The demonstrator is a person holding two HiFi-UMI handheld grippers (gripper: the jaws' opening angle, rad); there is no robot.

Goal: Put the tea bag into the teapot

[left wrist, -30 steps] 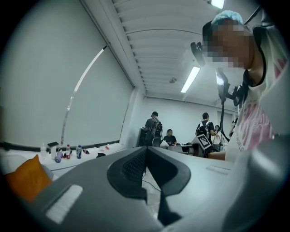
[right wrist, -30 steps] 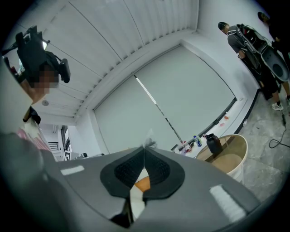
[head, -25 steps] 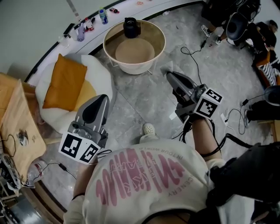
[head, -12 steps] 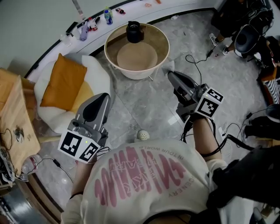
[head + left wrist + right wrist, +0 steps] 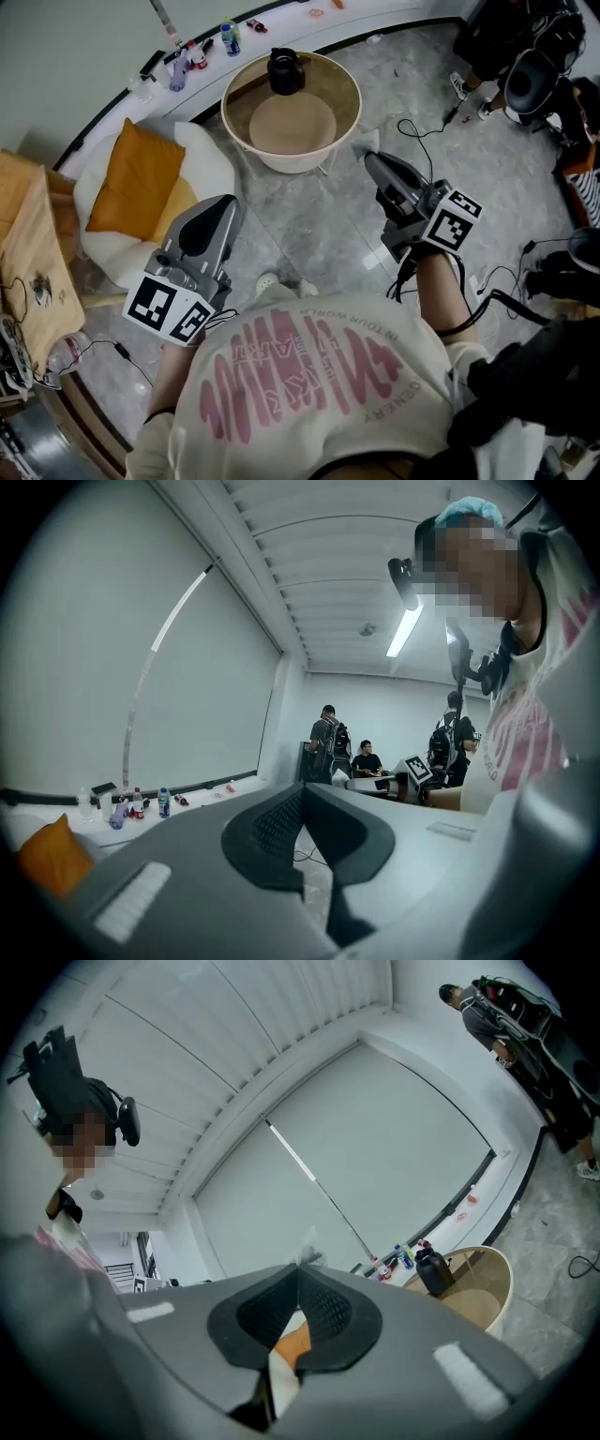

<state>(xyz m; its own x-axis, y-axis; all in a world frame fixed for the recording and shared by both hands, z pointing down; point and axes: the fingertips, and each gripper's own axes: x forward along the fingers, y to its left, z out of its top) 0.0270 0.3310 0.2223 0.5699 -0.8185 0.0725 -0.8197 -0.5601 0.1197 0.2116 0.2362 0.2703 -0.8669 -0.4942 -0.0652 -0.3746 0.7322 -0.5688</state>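
1. Left gripper (image 5: 225, 204): nearest, held low beside the person's body. Its fingers are clenched tip to tip with nothing between them. It is idle and the farther of the two from the task's things.

2. Right gripper (image 5: 372, 161): raised ahead of the body, fingers clamped on the tea bag (image 5: 286, 1358). The bag's long axis runs along the fingers. Its white-and-orange body sits in the hollow behind the pads, and a pale crumpled end pokes past the tips, pointing forward and away from the person.

3. Bench (image 5: 348, 111): round and high-rimmed, with its near rim just beyond the right fingertips and well apart from the left.

4. Teapot (image 5: 284, 70): black and upright, on the far side of the bench against the rim. From the right fingertips it lies ahead and to the left, across the bench's width. Whether its lid is on cannot be told. Judgement: the coming move is a forward-left reach over the near rim, then turning the bag end-down above the pot's mouth.

5. Bottles (image 5: 225, 37): farthest, on the ledge behind the bench.
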